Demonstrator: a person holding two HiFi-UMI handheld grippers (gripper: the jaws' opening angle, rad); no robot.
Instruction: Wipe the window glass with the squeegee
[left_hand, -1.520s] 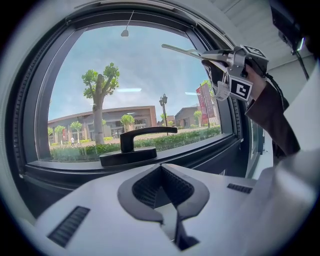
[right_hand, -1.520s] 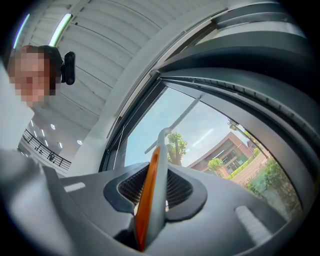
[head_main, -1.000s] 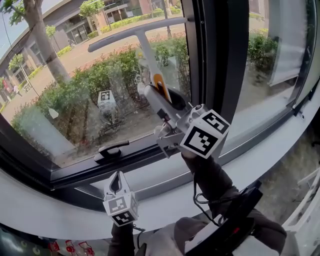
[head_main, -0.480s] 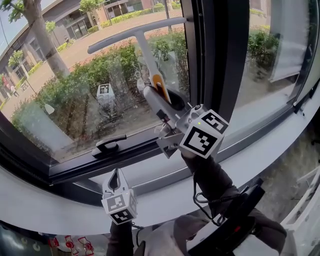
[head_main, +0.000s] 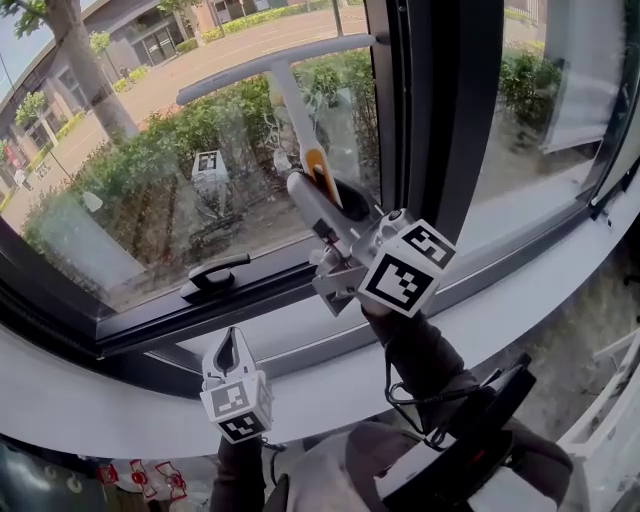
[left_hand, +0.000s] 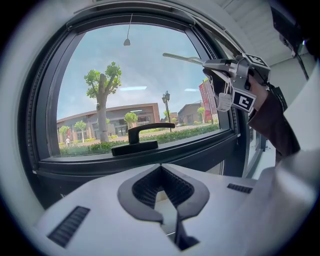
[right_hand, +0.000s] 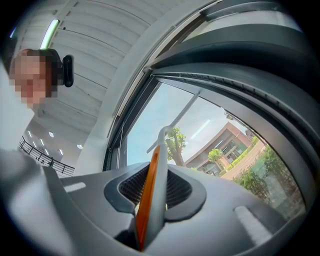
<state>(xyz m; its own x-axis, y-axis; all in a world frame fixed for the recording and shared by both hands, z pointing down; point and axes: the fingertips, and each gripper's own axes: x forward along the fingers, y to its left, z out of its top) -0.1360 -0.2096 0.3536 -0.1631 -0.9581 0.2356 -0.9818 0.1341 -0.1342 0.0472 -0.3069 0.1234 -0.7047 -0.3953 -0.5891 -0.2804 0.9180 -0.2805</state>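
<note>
- The right gripper (head_main: 325, 197) is clamped on the orange-and-grey handle of the squeegee (head_main: 288, 100), held up in front of the window glass (head_main: 130, 190)
- The squeegee's long blade lies high on the pane, its right end by the dark frame (head_main: 425, 110)
- The left gripper (head_main: 231, 357) hangs low over the white sill (head_main: 100, 400), below the black window handle (head_main: 214, 277), its jaws together with nothing between them

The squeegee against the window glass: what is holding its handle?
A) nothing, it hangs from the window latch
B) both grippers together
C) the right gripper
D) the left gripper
C: the right gripper is shut on the orange-and-white handle of the squeegee, while the left gripper, lower down, has its jaws together on nothing.
</note>
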